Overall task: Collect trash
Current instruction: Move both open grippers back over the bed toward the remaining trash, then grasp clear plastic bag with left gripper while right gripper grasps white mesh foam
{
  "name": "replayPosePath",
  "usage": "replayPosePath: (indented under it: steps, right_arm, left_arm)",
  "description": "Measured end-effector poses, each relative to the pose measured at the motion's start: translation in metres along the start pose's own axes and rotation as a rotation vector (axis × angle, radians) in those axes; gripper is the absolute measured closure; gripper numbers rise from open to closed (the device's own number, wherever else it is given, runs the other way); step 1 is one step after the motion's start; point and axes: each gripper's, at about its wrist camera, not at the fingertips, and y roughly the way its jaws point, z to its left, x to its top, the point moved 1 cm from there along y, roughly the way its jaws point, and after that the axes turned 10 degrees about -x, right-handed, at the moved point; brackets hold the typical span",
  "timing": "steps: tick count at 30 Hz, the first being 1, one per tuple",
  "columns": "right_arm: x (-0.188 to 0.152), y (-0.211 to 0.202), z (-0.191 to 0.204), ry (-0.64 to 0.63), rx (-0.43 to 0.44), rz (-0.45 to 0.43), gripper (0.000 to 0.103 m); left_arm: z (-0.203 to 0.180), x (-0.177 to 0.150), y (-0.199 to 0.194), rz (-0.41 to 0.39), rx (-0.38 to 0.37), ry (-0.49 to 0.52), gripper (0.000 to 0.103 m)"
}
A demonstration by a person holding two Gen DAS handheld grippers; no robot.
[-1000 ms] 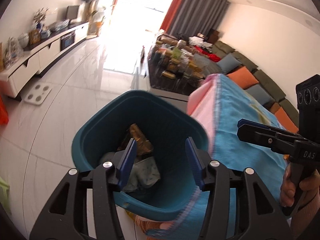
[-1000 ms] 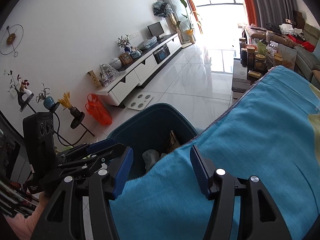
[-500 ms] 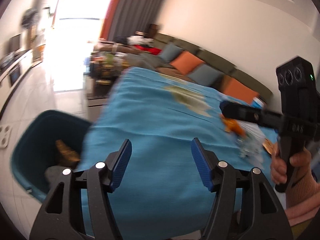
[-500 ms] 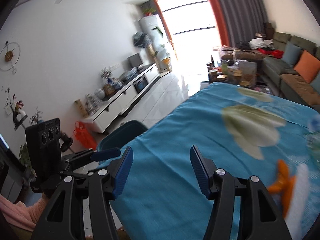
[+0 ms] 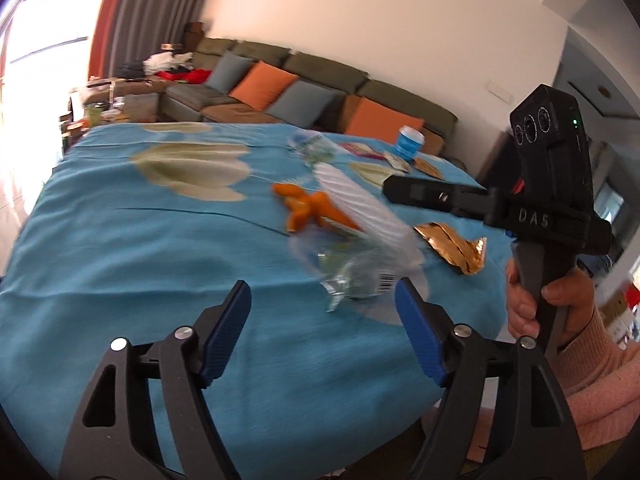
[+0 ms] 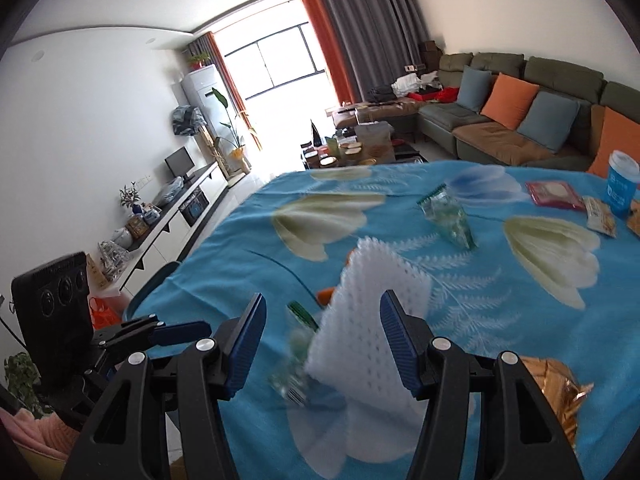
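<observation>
Trash lies on a table with a blue flowered cloth (image 5: 120,240). A white foam net sleeve (image 5: 360,208) lies over a clear plastic wrapper (image 5: 356,280) and orange peel (image 5: 308,208). A gold foil wrapper (image 5: 452,244) lies to their right. My left gripper (image 5: 324,320) is open and empty, just short of the clear wrapper. My right gripper (image 6: 320,332) is open and empty, with the foam sleeve (image 6: 372,320) between its fingers' line of sight. The teal bin's rim (image 6: 152,284) shows at the table's left edge.
Farther on the cloth lie a green-patterned wrapper (image 6: 448,216), a red packet (image 6: 554,194), a snack packet (image 6: 600,216) and a blue cup (image 6: 622,188). A sofa with orange and grey cushions (image 6: 508,100) stands behind. A TV cabinet (image 6: 176,216) lines the left wall.
Both grippers swung from the teal bin over to the table. The trash pile now lies right in front of them. Both stayed open and empty.
</observation>
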Motion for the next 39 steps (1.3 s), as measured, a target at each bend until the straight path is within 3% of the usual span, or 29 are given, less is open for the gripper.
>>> replayPosePath:
  steps: [9, 13, 16, 20, 23, 39]
  right_arm:
    - [-0.019, 0.012, -0.017, 0.0, -0.037, 0.043, 0.046]
    - [-0.024, 0.015, -0.022, 0.026, -0.02, 0.061, 0.048]
    - [-0.027, 0.014, -0.026, 0.039, 0.009, 0.073, 0.063]
    - [-0.028, 0.014, -0.028, 0.045, 0.022, 0.074, 0.085]
    - [-0.027, 0.012, -0.028, 0.049, 0.024, 0.07, 0.091]
    - [-0.006, -0.022, -0.024, 0.033, 0.027, -0.053, 0.092]
  left_arm:
    - [-0.015, 0.01, 0.063, 0.106, 0.0, 0.028, 0.03]
    - [-0.01, 0.011, 0.073, 0.139, 0.0, 0.016, 0.046]
    - [-0.006, 0.01, 0.077, 0.144, -0.015, 0.0, 0.057]
    - [-0.003, 0.005, 0.069, 0.139, -0.022, -0.003, 0.063]
    - [0.0, 0.004, 0.065, 0.133, -0.024, -0.01, 0.065]
    - [0.009, 0.004, 0.012, 0.028, 0.015, -0.033, 0.068]
